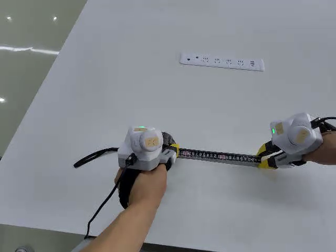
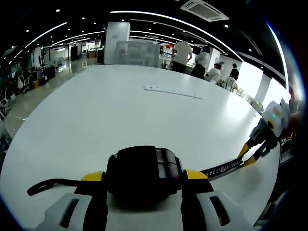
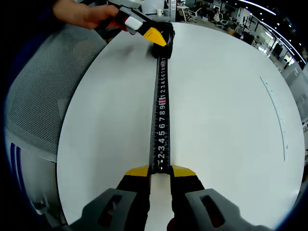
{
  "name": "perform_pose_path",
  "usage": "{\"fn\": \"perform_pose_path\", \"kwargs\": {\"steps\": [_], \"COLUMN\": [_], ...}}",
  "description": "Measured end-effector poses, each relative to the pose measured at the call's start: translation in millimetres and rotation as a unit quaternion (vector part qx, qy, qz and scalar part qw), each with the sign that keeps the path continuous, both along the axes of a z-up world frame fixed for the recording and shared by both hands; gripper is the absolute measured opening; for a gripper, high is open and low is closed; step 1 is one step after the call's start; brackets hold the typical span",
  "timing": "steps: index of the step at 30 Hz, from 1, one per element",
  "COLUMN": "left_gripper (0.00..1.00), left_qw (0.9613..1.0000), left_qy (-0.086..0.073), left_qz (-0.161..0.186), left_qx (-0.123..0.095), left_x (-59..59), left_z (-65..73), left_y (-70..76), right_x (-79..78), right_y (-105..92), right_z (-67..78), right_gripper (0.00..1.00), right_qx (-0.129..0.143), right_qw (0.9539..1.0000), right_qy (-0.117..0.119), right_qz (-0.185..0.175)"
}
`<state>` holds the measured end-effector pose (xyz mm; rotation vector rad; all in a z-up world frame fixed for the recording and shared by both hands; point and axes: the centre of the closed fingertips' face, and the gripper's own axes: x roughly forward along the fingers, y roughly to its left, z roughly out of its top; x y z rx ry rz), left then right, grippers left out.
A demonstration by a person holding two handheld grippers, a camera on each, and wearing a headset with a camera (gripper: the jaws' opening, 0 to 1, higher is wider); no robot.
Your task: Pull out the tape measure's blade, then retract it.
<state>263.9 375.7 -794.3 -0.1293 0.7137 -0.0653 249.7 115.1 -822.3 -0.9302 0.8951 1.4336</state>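
The tape measure lies across the near part of the white desk (image 1: 157, 94), its black case (image 2: 143, 163) clamped between the yellow-tipped jaws of the left tongs (image 2: 144, 177), which are closed only as far as the case's width allows. The black blade (image 3: 161, 115) with white numerals runs out of the case in a straight line to the right tongs (image 3: 160, 171), whose jaws are pinched nearly together on the blade's very end. The blade sits low over the desk, though whether it touches the surface is unclear. A black wrist strap (image 2: 48, 185) trails from the case on the far side from the blade, and a white power strip (image 1: 221, 61) lies well apart toward the far edge. The case looks hard, compact and fairly solid, so a squeeze across its flat sides should hold well. The blade is probably thin spring steel: stiff along its length, but easy to kink if twisted, with a smooth face that may slip. It likely pulls back toward the case, so the end hook is the safest place to grip. Walking that end back is wiser than letting it snap.
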Motion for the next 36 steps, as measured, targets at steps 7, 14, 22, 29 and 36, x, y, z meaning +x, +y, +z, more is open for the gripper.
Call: {"fn": "perform_pose_path", "kwargs": {"steps": [7,14,22,29,36], "left_gripper": [0.57,0.57,0.57,0.57,0.57], "left_qw": [1.0,1.0,0.9999,0.9998,0.9998], "left_qy": [-0.001,-0.001,-0.004,-0.004,-0.004], "left_qz": [-0.002,-0.003,-0.006,-0.008,-0.008], "left_qx": [-0.002,-0.009,-0.013,-0.015,-0.018], "left_x": [0.3,-0.1,-0.3,-0.6,-0.9], "left_z": [-0.1,0.4,0.7,0.9,0.6], "left_y": [0.1,1.1,1.1,0.8,0.9], "right_x": [0.8,1.2,3.3,1.7,2.8], "right_y": [6.6,10.3,18.1,29.0,34.7], "right_z": [0.3,0.0,-0.8,-1.0,-1.0], "right_gripper": [0.12,0.12,0.12,0.12,0.12], "right_qx": [0.005,0.009,0.015,0.021,0.026], "right_qw": [1.0,0.9999,0.9997,0.9996,0.9993], "right_qy": [0.004,0.01,0.013,0.017,0.019], "right_qz": [0.001,-0.006,-0.014,-0.012,-0.015]}}
